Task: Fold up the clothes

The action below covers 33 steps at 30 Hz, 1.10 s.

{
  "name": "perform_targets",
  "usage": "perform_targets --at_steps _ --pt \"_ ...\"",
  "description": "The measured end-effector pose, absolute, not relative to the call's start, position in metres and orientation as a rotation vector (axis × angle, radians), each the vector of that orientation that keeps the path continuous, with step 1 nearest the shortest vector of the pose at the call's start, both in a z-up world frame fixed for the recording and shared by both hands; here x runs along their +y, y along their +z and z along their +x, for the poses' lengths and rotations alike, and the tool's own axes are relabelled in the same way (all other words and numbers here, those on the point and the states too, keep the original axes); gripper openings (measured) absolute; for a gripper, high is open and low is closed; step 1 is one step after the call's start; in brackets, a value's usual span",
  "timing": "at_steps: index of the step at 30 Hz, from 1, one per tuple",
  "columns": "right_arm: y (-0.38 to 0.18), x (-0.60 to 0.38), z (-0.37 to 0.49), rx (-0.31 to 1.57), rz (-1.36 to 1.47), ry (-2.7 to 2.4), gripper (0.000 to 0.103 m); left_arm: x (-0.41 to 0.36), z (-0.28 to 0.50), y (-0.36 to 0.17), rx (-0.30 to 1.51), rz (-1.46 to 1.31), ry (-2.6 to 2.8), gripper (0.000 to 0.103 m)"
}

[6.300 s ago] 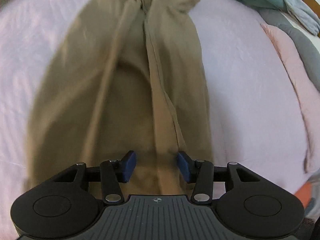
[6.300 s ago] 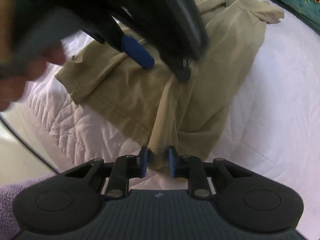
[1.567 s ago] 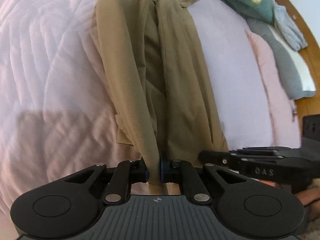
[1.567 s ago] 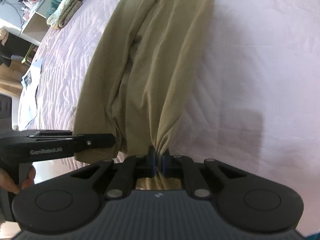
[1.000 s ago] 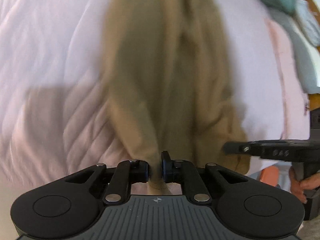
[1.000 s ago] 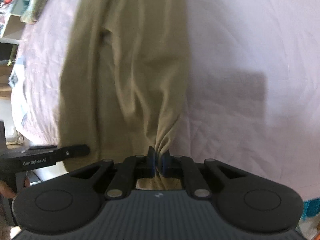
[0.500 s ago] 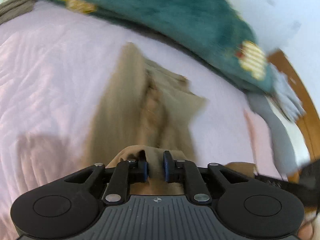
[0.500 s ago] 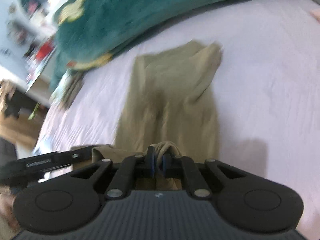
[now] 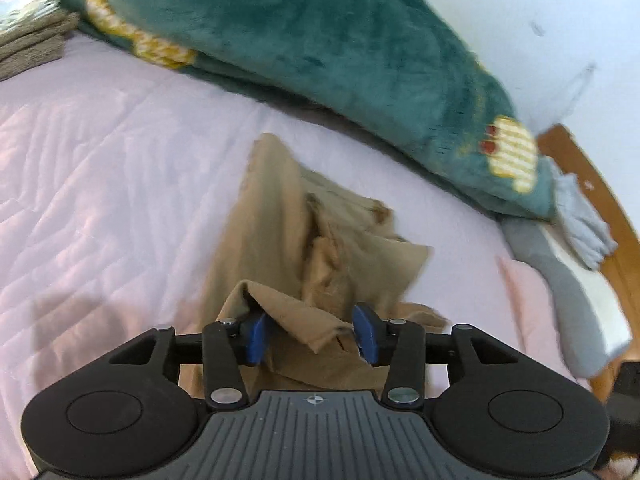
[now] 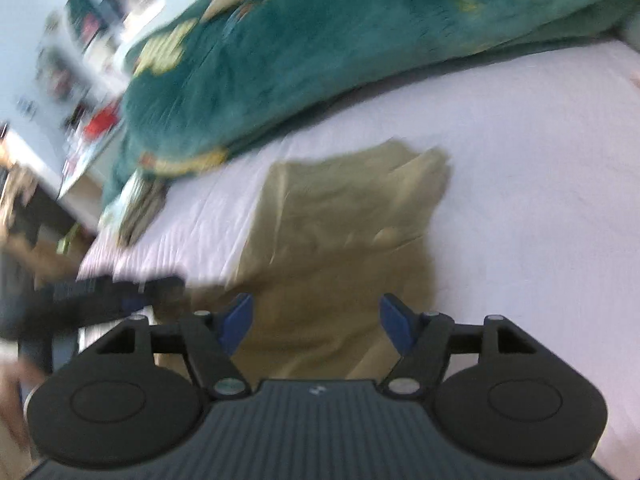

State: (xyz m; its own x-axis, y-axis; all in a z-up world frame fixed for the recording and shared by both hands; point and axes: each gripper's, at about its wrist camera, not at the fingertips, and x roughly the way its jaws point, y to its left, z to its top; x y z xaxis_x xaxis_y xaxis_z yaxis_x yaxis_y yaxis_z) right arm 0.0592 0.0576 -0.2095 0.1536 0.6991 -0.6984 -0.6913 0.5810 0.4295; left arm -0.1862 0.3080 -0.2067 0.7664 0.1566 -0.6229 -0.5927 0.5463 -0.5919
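Trousers straight ahead of left gripper on bed, long axis running away toward teal blanket; jaws opening, loose hem flap between pads, not pinched. Right view: right gripper opening too, nothing gripped, trousers below and ahead; left gripper close at left, blanket beyond.
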Motion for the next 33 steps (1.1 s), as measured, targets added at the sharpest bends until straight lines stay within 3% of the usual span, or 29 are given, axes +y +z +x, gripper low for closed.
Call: perform_targets --at_steps 2,5,14,20,26,33 --pt "-0.222 0.074 0.059 1.000 -0.077 1.020 0.070 0.314 -0.184 -0.209 0.504 -0.950 0.452 0.046" --pt "-0.232 0.091 0.069 1.002 -0.122 1.005 0.070 0.321 -0.168 -0.211 0.518 -0.945 0.410 0.055" --pt "-0.246 0.099 0.088 1.019 -0.170 0.863 0.070 0.299 -0.158 -0.208 0.646 -0.804 0.436 0.055" --pt "-0.278 0.102 0.087 1.107 -0.231 0.815 0.070 0.291 -0.148 -0.263 0.936 -0.690 0.533 0.056" --pt "-0.263 0.086 0.087 1.149 -0.151 0.771 0.070 0.290 -0.174 -0.230 0.829 -0.724 0.587 0.057" --pt "-0.270 0.035 0.038 1.306 -0.092 0.821 0.070 0.254 -0.216 -0.247 0.960 -0.729 0.578 0.057"
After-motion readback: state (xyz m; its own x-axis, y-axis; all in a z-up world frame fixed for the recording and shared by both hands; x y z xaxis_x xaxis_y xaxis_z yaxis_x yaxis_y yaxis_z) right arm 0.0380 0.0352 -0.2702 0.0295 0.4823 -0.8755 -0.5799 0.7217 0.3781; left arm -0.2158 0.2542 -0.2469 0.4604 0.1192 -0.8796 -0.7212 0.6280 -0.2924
